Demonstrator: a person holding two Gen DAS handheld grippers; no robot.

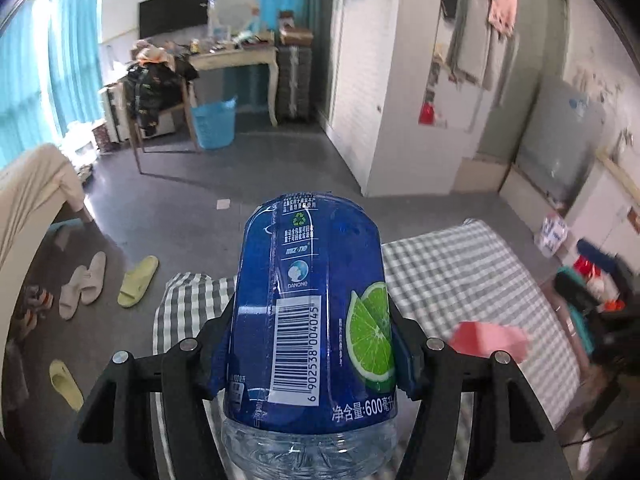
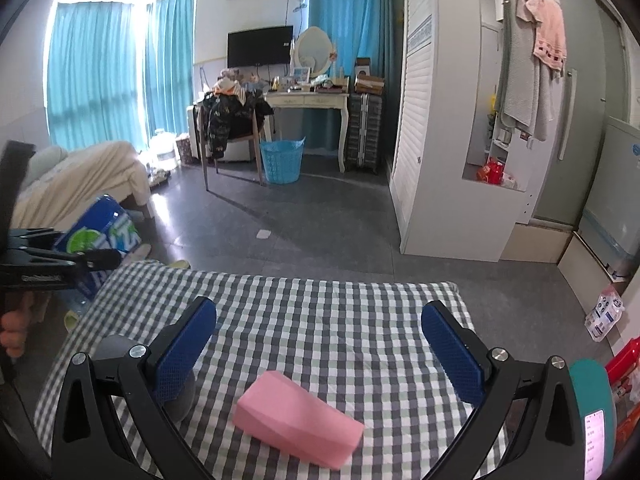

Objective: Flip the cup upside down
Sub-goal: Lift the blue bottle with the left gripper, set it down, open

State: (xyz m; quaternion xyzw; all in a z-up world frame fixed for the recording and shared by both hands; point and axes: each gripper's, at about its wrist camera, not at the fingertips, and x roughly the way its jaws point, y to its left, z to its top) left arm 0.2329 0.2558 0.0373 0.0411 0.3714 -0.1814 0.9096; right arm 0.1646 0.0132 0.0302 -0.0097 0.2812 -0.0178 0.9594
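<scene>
A pink faceted cup (image 2: 298, 420) lies on its side on the checked tablecloth (image 2: 320, 300). My right gripper (image 2: 320, 312) hangs open just above and behind it, blue pads (image 2: 186, 344) wide apart and empty. The left wrist view shows the same cup (image 1: 488, 340) blurred, to the right of my left gripper (image 1: 312, 344). That gripper is shut on a blue-labelled plastic bottle (image 1: 312, 312) with a lime picture. From the right wrist view the bottle (image 2: 100, 236) and left gripper (image 2: 60, 260) sit off the table's left edge.
A dark grey round object (image 2: 182, 400) rests on the cloth under my right gripper's left finger. A teal thing with a phone (image 2: 592, 412) stands at the table's right edge. Slippers (image 1: 136, 280) lie on the floor to the left. A hand (image 2: 12, 332) shows far left.
</scene>
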